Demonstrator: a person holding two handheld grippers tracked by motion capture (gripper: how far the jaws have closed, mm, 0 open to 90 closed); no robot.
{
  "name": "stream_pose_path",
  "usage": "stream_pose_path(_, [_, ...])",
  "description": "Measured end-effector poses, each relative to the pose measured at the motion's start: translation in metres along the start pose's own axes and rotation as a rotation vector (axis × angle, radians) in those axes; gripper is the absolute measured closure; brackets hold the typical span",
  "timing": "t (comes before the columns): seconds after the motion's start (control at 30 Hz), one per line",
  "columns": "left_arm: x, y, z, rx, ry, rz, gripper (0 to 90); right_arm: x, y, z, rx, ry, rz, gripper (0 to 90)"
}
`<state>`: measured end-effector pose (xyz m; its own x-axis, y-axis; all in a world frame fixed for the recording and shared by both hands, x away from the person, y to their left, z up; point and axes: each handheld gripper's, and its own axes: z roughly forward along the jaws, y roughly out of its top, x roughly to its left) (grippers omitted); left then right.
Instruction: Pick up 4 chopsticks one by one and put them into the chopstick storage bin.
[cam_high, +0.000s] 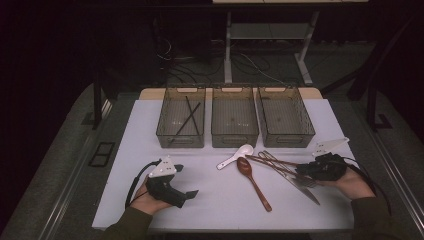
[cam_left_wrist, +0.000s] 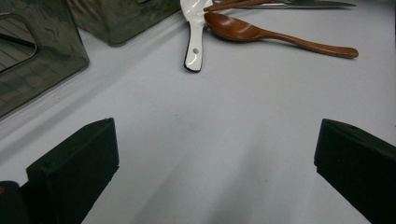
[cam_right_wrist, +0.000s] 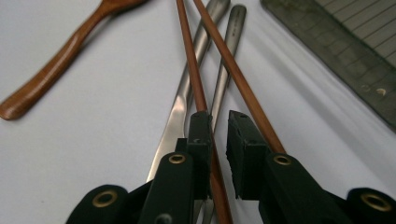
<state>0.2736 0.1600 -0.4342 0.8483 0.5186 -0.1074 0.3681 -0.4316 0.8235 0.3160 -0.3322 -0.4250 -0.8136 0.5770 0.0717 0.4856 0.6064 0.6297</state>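
My right gripper (cam_high: 303, 173) (cam_right_wrist: 219, 117) rests low at the right of the table, over two brown chopsticks (cam_high: 272, 162) (cam_right_wrist: 189, 60) that lie across metal cutlery (cam_high: 301, 183) (cam_right_wrist: 232, 51). Its jaws are almost together, with one chopstick running into the narrow gap between them. A wooden spoon (cam_high: 255, 182) (cam_left_wrist: 280, 39) (cam_right_wrist: 56, 60) and a white ceramic spoon (cam_high: 232, 157) (cam_left_wrist: 194, 46) lie at mid-table. My left gripper (cam_high: 190, 194) (cam_left_wrist: 217, 135) sits on the near left with its jaws wide open over bare table.
Three smoky see-through bins stand in a row at the back: left bin (cam_high: 180, 141) (cam_left_wrist: 37, 65) holding two dark chopsticks (cam_high: 189, 117), middle bin (cam_high: 235, 141), right bin (cam_high: 289, 141) (cam_right_wrist: 355, 51). The white tabletop (cam_high: 215, 200) ends just behind my hands.
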Motion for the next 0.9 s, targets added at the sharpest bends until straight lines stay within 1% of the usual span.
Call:
stream_pose_path(0.13, [0.0,0.0,0.001,0.007,-0.004,0.006,0.0,-0.001,-0.002,0.006,0.024,0.006,-0.003,78.2])
stream_pose_path(0.2, [0.0,0.0,0.001,0.007,-0.004,0.007,0.0,-0.001,-0.002,0.008,0.033,0.014,-0.014,77.5])
stream_pose_path(0.37, [0.0,0.0,0.001,0.009,-0.006,0.006,0.0,-0.002,-0.004,0.013,0.056,0.016,-0.018,78.1])
stream_pose_path(0.5, [-0.001,0.0,0.002,0.011,-0.007,0.004,0.0,-0.003,-0.006,0.013,0.052,0.033,-0.012,80.2])
stream_pose_path(0.57, [-0.001,0.0,0.002,0.012,-0.008,0.004,0.0,-0.003,-0.006,0.012,0.053,0.039,-0.02,81.6])
stream_pose_path(0.63, [-0.001,0.0,0.002,0.01,-0.008,0.005,0.0,-0.003,-0.006,0.012,0.052,0.036,-0.036,82.1])
stream_pose_path(0.77, [-0.001,0.0,0.002,0.011,-0.009,0.005,0.0,-0.003,-0.006,0.011,0.047,0.033,-0.052,83.4])
stream_pose_path(0.9, [-0.001,0.0,0.002,0.012,-0.01,0.005,0.0,-0.004,-0.007,0.009,0.035,0.037,-0.058,83.7])
